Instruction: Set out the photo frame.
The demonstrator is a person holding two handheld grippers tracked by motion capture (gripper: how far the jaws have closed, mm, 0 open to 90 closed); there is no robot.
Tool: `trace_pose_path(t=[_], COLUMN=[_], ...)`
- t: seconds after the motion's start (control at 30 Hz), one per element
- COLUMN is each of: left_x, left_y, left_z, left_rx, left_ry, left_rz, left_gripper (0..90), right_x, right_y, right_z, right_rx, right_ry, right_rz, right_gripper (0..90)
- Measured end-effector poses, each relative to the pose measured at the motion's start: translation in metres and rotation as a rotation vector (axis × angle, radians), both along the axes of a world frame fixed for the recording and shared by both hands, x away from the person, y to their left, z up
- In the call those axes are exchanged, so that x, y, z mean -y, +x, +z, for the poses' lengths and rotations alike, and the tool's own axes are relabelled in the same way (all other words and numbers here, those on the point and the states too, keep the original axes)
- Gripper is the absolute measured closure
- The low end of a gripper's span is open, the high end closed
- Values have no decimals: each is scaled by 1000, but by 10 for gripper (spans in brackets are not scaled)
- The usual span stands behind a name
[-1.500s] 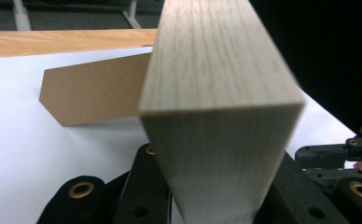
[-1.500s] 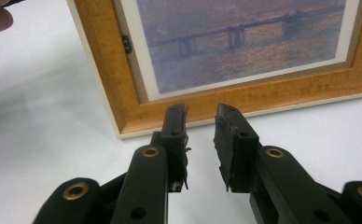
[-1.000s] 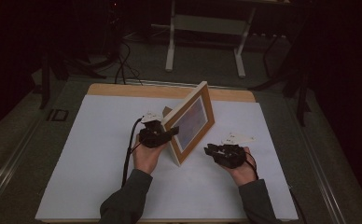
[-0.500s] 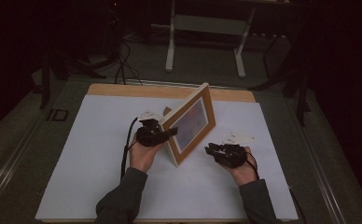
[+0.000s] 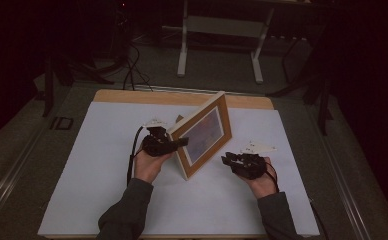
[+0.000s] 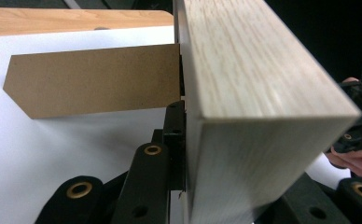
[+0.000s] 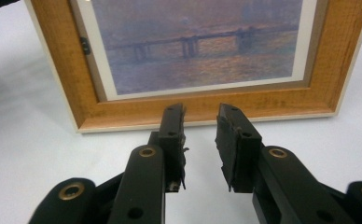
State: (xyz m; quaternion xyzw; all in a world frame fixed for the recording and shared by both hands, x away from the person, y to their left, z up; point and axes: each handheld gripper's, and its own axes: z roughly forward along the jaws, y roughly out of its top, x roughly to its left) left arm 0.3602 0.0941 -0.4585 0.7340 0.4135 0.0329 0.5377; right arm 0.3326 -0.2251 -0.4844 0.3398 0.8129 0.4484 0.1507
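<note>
Two hand-held grippers work on a wooden picture frame (image 5: 202, 135) that stands on edge near the middle of a white-covered desk (image 5: 82, 190), angled so its picture faces the person's right side. The left gripper (image 5: 179, 143) is clamped on the frame's side edge, one jaw behind the backing and the other on the front, which seems meant to keep the frame upright. In the left gripper view, a brown cardboard easel stand (image 6: 93, 79) swings out from the back of the frame over the desk, probably so the frame can lean on it and stand alone. The right gripper (image 5: 228, 160) hovers just in front of the frame's lower edge with its jaws parted and nothing between them, touching nothing; in the right gripper view it points at the painted bridge scene (image 7: 198, 42).

Compared with a second ago, the frame, both hands and both grippers sit in nearly the same places; no clear change shows.
</note>
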Motion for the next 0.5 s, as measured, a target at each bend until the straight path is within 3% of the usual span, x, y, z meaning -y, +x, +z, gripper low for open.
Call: trace_pose_path(t=[0.5], left_x=[-8], left_y=[1], left_z=[0], left_rx=[7], left_ry=[2], left_rz=[-83], left_gripper=[759], right_x=[7], right_y=[3], right_z=[-1], right_rx=[-1], right_ry=[19], right_rz=[-49], right_gripper=[664])
